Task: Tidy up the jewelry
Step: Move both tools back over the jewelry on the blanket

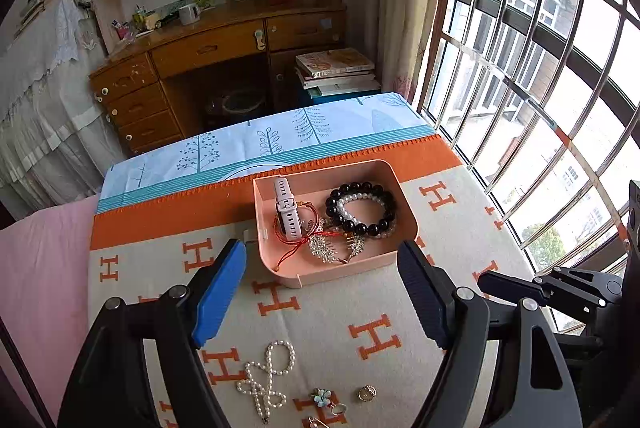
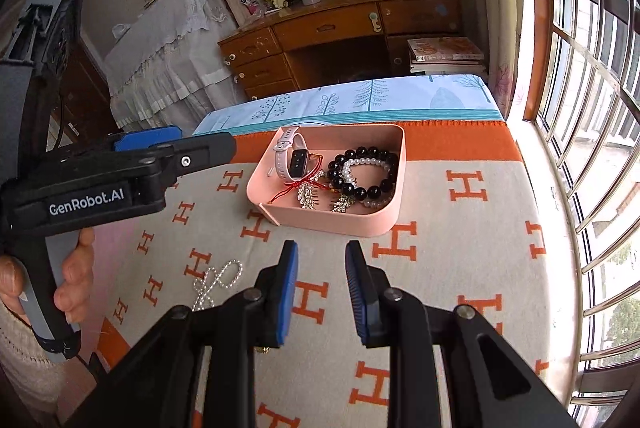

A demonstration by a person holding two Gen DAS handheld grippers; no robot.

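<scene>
Jewelry is partly sorted: the peach-pink plastic tray [image 1: 404,204] ahead of my left tongs [image 1: 322,260] already holds a pale pink strap watch [image 1: 287,206], a black bead bracelet [image 1: 362,206], a white pearl bracelet [image 1: 360,199], a red cord bracelet [image 1: 298,244] and sparkly rhinestone hair combs [image 1: 325,249]. Below and between the left tongs' fingers, on the cream blanket with orange H letters [image 1: 320,324], a white pearl bow-shaped piece [image 1: 266,376], a small blue flower charm [image 1: 322,397] and a gold ring [image 1: 367,393] lie loose. I judge this a pause between pickups. My left tongs gape wide, empty; my right tongs [image 2: 322,260] stand partly open, also empty, short of the tray. Next I must lower onto one loose piece, likely the pearls, and pinch low against the soft cloth.
</scene>
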